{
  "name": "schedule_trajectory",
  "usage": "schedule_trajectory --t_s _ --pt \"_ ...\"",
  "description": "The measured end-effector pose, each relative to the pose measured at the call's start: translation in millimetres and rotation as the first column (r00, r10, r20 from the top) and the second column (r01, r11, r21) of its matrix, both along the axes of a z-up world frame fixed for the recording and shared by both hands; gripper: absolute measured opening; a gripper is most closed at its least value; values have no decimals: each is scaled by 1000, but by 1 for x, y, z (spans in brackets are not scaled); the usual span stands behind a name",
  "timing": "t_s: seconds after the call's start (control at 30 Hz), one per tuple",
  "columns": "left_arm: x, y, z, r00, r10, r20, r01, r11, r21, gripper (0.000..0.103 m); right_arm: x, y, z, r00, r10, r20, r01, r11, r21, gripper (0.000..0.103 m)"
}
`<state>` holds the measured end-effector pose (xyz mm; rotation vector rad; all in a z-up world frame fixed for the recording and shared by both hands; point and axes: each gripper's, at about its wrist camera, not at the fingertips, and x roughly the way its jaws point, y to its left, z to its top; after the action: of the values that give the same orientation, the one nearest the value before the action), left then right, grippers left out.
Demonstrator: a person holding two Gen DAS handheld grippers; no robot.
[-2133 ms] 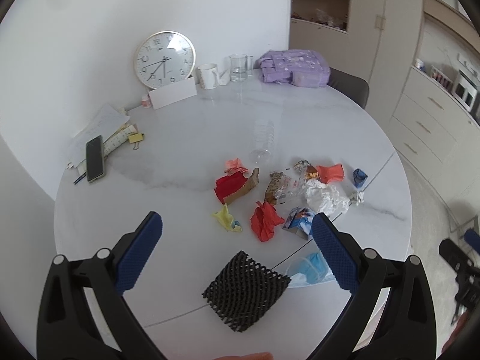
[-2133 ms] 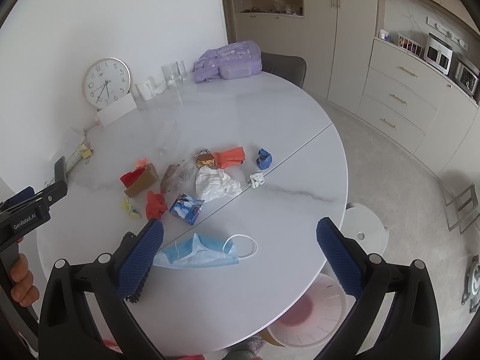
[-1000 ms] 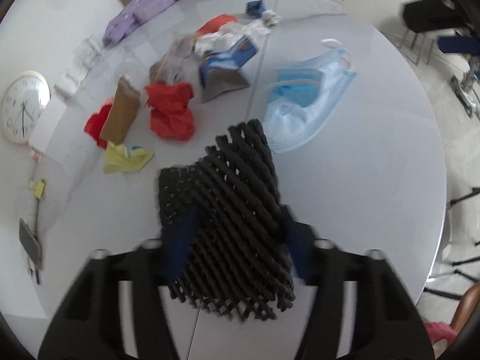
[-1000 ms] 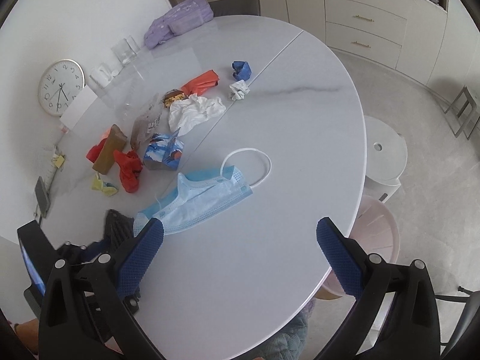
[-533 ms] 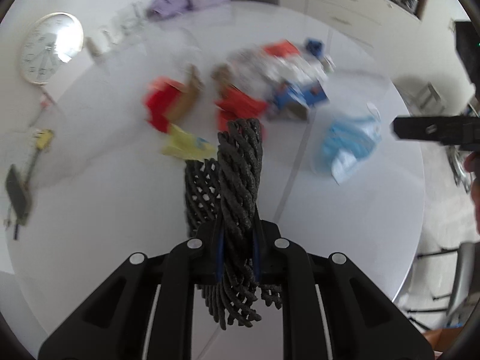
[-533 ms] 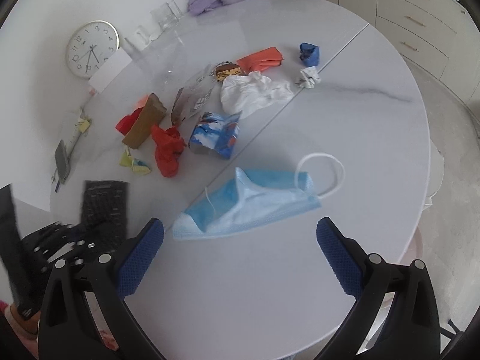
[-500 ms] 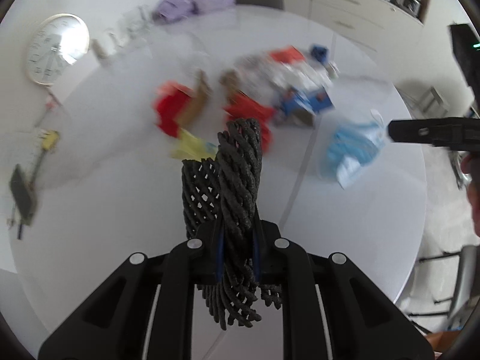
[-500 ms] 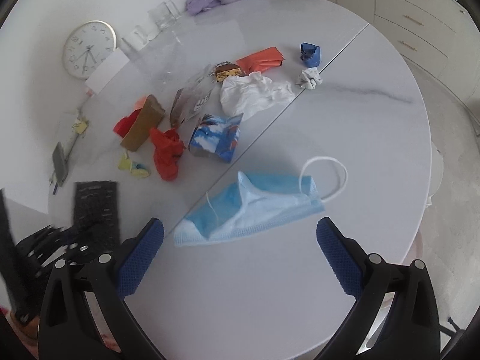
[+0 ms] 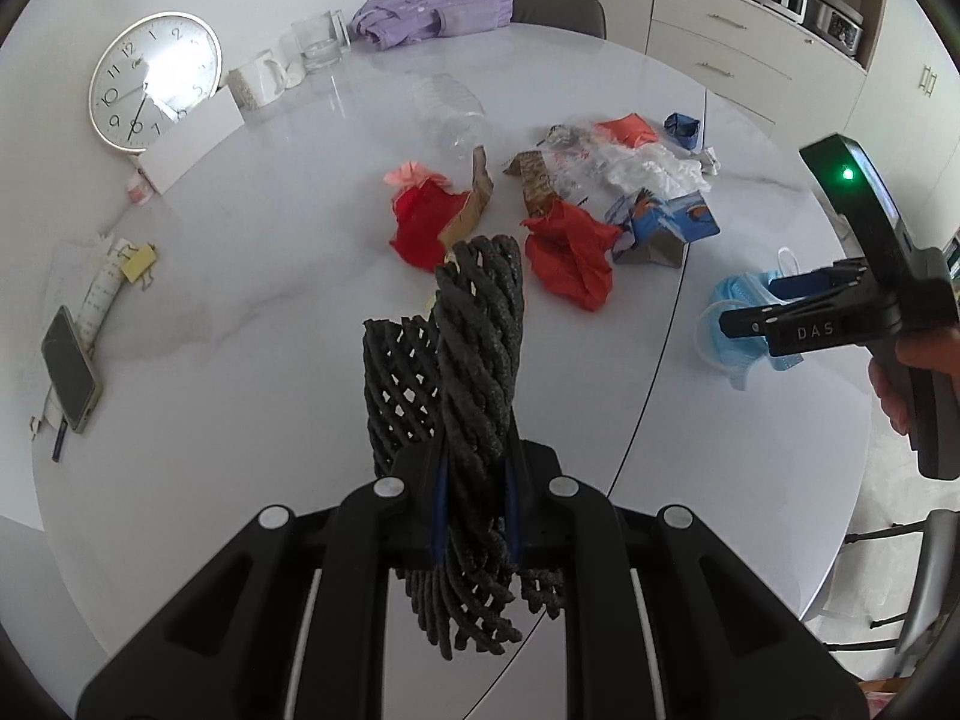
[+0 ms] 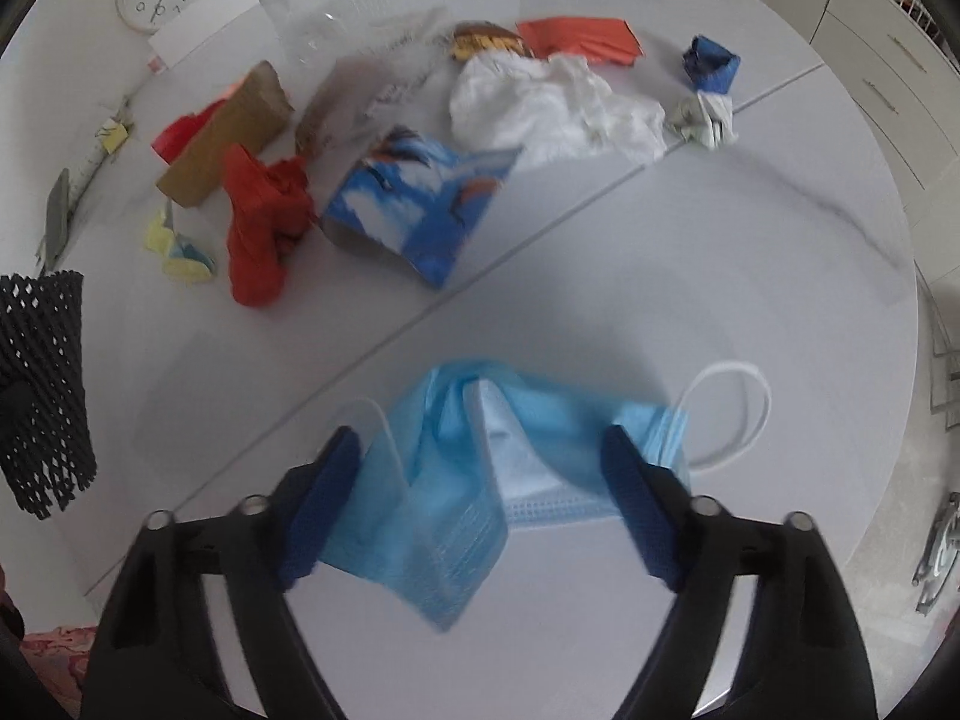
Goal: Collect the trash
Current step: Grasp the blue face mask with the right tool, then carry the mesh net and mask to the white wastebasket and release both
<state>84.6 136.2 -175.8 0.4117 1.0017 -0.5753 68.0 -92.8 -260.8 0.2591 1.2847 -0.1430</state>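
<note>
Two-handed trash pick-up at a round white table (image 9: 240,312). L gripper (image 9: 474,510) is clenched on a black foam net sleeve (image 9: 474,360), squeezed flat betw. the pads and carried clear of the tabletop, its free end sticking out past the tips. R gripper (image 10: 480,480) points steeply down over a blue face mask (image 10: 480,468) lying near the table's near right edge, just on the near side of the seam that crosses the top; its jaws have just been closing, with the mask betw. them, but the pads (image 10: 327,480) do not yet pinch it, so the mask counts as ungrasped. Step in hand, by judgement: close on the mask. To do it well, keep the tips low enough to touch the tabletop, so the thin fabric bunches up betw. the pads instead of sliding out under them; aim for the pleated body, not the white ear loop (image 10: 732,414), which would let the mask dangle and swing. Lift only once the fabric is visibly pinched. Keep the L grip tight meanwhile. Remaining litter, e.g. red paper (image 10: 258,228), blue carton (image 10: 420,198), white tissue (image 10: 540,102), sits twd. the table's centre, well apart from the mask.
</note>
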Motion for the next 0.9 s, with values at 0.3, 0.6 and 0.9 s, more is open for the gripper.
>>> schedule_trajectory --t_s 0.3,0.6,0.9 --pt "-3 -14 4 999 -20 28 20 1000 12 14 -15 -8 2 997 -51 53 50 999 8 10" --pt "-53 -83 41 972 -228 49 230 972 -41 14 -96 -69 69 962 -207 176 189 975 114 9" --pt "-156 -235 50 840 -523 -144 484 842 -240 14 -238 -169 106 892 -406 199 409 912 24 9"
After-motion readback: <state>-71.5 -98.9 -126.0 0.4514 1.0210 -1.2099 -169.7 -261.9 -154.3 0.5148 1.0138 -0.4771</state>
